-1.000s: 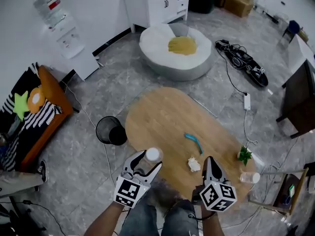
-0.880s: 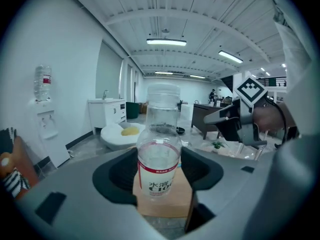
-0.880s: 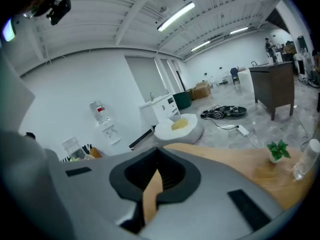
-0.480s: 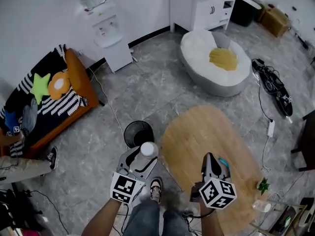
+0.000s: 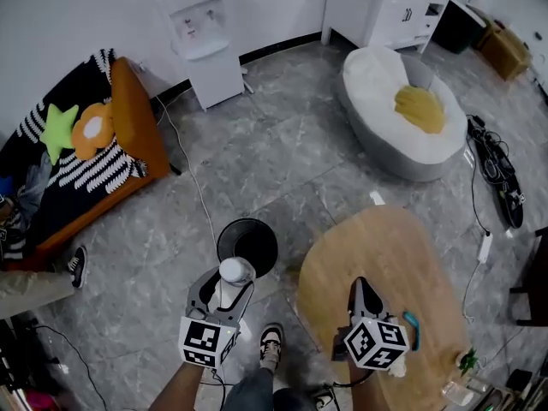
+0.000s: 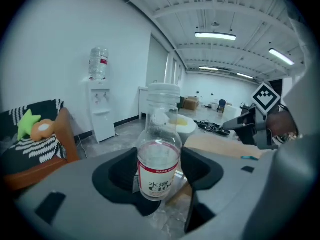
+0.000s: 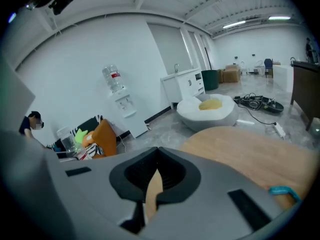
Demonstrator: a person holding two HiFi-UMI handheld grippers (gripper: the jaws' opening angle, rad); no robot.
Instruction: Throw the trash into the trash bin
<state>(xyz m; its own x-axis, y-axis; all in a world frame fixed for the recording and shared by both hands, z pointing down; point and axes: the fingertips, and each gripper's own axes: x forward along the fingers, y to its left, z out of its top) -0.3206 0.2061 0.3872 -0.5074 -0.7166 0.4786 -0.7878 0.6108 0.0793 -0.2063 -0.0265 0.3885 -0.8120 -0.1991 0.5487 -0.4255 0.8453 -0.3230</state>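
1 bottle point(image 5: 233, 274), pinched in the left gripper point(image 5: 224, 288), has swung off the table's point(image 5: 377, 247) near edge to just beside the trash bin point(image 5: 247, 222); dropping it in looks next. The right gripper point(image 5: 360, 285) is pressed together, empty.

Grey left tongs point(image 5: 226, 282), grey right tongs point(image 5: 362, 286), black-and-white marker cubes point(image 5: 205, 342), jeans point(image 5: 253, 397), sneaker point(image 5: 271, 347)

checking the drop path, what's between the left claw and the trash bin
Only the bottle that the left claw grips. In the head view its cap meets the near rim of the bin, with nothing else between.
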